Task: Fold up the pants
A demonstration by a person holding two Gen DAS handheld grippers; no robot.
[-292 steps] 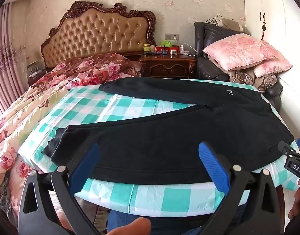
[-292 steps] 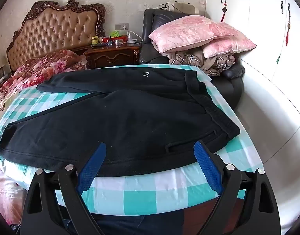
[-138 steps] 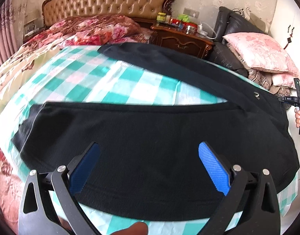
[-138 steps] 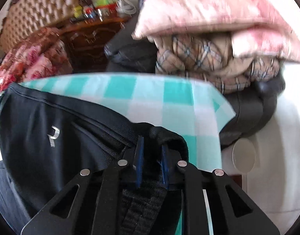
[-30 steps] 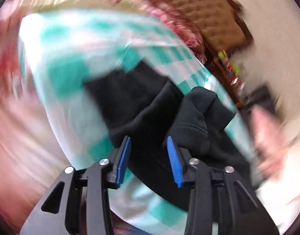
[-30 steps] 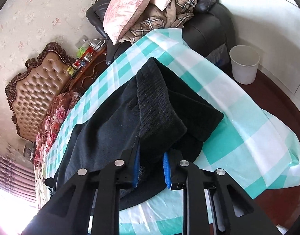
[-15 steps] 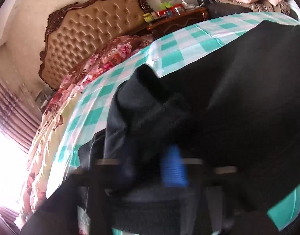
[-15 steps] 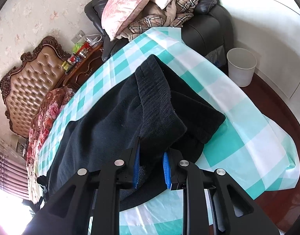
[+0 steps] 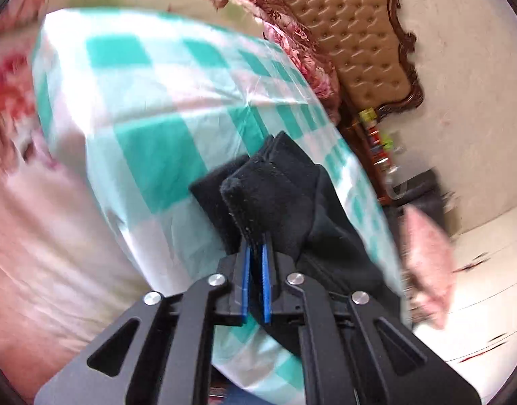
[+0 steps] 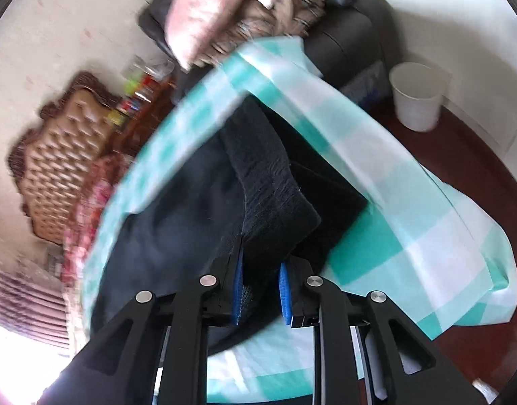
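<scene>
Black pants (image 9: 285, 199) lie on the teal-and-white checked cloth (image 9: 150, 101) over the table. My left gripper (image 9: 255, 263) is shut on the stacked leg cuffs, which stick up between its blue pads (image 9: 246, 270). In the right wrist view my right gripper (image 10: 260, 287) is shut on the ribbed waistband (image 10: 268, 185) of the pants (image 10: 177, 222), with one leg folded over the other. A corner of the checked cloth (image 10: 376, 155) is flipped up beside the waistband.
A bed with a tufted headboard (image 9: 359, 33) and floral bedding (image 9: 285, 23) stands behind the table. A nightstand with bottles (image 10: 143, 98), a dark armchair with pink pillows (image 10: 208, 6) and a white bin (image 10: 417, 94) on the floor are at the right end.
My left gripper has closed fully on the leg cuffs. My right gripper keeps its hold on the waistband and both views have swung; the cloth corner has lifted by the waistband.
</scene>
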